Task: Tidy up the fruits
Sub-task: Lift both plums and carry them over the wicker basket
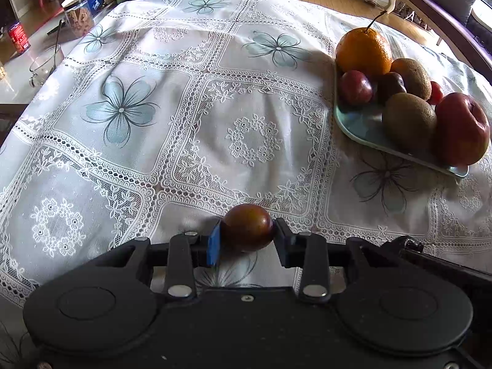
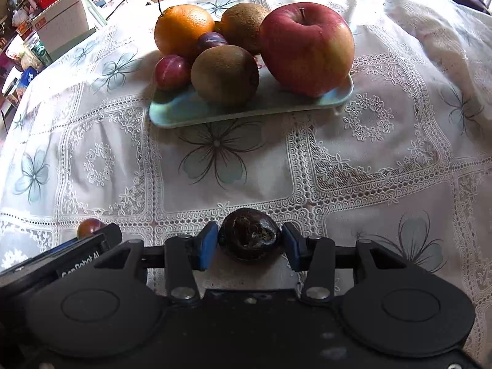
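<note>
Lace cloth [image 1: 190,129] covers the counter, soft and wrinkled, so round fruit sits where it is put rather than rolling off. Each tool carries one small fruit. The left tool [image 1: 247,234] pinches a brown-red plum [image 1: 247,227] across its middle, blue pad on one side and dark pad on the other, low over the cloth and well short of the tray [image 1: 359,123]. The right tool [image 2: 249,240] is pressed onto a dark fruit [image 2: 249,234], rough and scarred on its near face; I cannot tell what kind it is. Both grips sit at the widest part, probably so a smooth round skin cannot squirt out.

The pale green tray stands ahead of both tools. On it the orange [image 2: 184,29], the apple [image 2: 307,47] and two kiwis [image 2: 225,73] take the back and middle, touching one another, with two plums [image 2: 171,72] tucked against the orange. Big fruit piled together acts as a backstop for small ones.

My judgement: most fruit is gathered already and these two are the last to go. Bare tray shows at the near left corner, the likeliest landing place. Its rim is shallow, so a fruit dropped from any height could roll off.
</note>
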Demonstrator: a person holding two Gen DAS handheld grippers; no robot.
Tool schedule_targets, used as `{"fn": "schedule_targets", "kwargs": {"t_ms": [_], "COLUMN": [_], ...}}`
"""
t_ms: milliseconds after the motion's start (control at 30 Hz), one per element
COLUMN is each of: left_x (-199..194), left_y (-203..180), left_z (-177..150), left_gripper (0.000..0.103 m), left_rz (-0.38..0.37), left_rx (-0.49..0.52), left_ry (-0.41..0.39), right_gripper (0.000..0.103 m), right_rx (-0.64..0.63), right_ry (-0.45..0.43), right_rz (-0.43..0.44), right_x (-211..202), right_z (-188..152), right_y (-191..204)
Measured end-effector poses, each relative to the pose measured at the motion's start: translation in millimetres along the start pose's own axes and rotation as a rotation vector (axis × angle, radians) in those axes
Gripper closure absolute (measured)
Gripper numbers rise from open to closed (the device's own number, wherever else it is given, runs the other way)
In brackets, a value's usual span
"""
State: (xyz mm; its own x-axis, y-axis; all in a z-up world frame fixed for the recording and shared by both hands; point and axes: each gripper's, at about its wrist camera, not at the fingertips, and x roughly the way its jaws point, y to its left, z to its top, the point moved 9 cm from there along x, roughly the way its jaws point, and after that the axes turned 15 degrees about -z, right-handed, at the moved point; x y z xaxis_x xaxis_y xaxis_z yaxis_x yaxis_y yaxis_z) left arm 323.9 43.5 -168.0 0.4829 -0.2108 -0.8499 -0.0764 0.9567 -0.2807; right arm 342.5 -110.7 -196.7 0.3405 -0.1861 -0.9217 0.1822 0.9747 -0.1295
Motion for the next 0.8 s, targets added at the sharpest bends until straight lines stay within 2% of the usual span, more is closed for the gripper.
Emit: {"fn": "schedule_targets", "kwargs": {"t_ms": [167, 333, 467, 600, 700, 800], "left_x": [3, 1, -3, -11, -20, -34], "left_y": [-3, -2, 2, 7, 8, 4], "left_z": [0, 1, 0, 0, 2, 4], "left_gripper": [0.057, 0.057, 0.058, 0.058, 0.058, 0.058], "left_rz": [0.016, 0.003, -0.034, -0.066, 0.02, 0.049], "left_rx": [0.029, 0.017, -0.014, -0.063, -0.054, -0.055], "left_ry": [-0.003, -0.01, -0.031, -0.055, -0.088, -0.112], "right_gripper": [0.056, 0.056, 0.056, 0.056, 0.056, 0.056], "right_rx": [-0.008, 0.003, 0.048, 0.089, 0.122, 0.192], "right_ry": [-0.014, -0.043, -0.105, -0.172, -0.181, -0.155], "right_rz": [-0.006, -0.011, 0.031, 0.032, 0.025, 0.061], "right_x": [-1, -6, -26, -42, -48, -58], "right_z": [-1, 1, 4, 8, 10, 10], "right_y": [5, -1, -11, -19, -27, -39]}}
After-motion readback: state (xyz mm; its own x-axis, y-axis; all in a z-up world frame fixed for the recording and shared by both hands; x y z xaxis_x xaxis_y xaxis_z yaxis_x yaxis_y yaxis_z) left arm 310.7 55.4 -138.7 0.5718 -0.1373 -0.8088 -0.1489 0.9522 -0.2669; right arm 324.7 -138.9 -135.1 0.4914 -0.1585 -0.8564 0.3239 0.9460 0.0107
